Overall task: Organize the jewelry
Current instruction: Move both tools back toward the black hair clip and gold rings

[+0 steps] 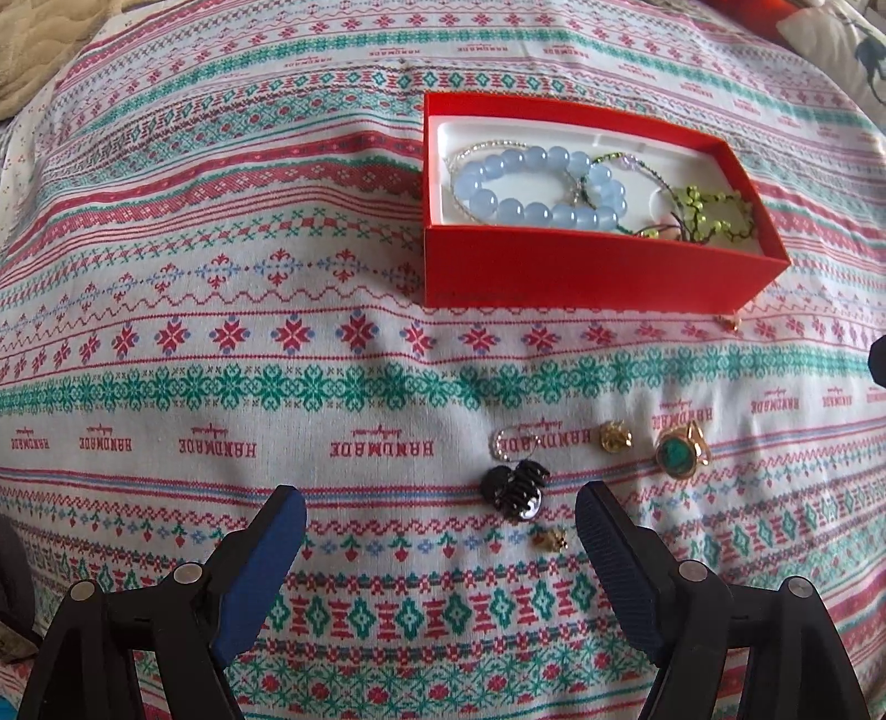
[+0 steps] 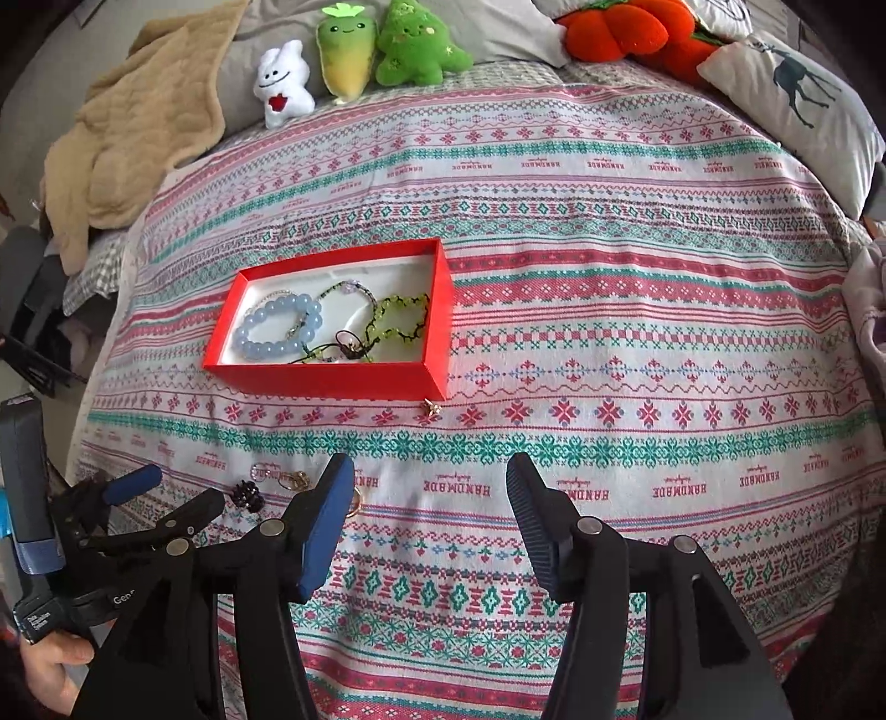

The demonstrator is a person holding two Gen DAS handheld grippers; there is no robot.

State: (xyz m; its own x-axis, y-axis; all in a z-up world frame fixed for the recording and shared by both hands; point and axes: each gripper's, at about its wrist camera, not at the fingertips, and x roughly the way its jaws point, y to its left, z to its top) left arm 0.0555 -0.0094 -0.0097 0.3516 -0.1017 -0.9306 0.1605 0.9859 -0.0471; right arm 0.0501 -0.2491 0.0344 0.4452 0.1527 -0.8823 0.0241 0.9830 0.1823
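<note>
A red box [image 1: 581, 271] [image 2: 326, 379] with a white liner holds a blue bead bracelet [image 1: 531, 185] [image 2: 277, 332], a green bead string [image 1: 714, 213] [image 2: 404, 321] and thin chains. Loose on the patterned cloth lie a black hair claw [image 1: 515, 490] [image 2: 247, 494], a silver ring [image 1: 512, 443], a gold piece [image 1: 614, 436], a green-stone ring [image 1: 678, 453] and a small gold stud [image 1: 550, 539]. Another gold piece [image 2: 431, 409] lies by the box's front corner. My left gripper [image 1: 440, 515] is open, just short of the claw. My right gripper [image 2: 429, 490] is open and empty over bare cloth.
The cloth covers a bed. Plush toys [image 2: 360, 50] stand along the far edge, with a beige blanket [image 2: 138, 127] at far left, an orange plush [image 2: 626, 27] and a deer pillow [image 2: 797, 99] at far right. The left gripper and hand show at the lower left of the right wrist view [image 2: 111, 509].
</note>
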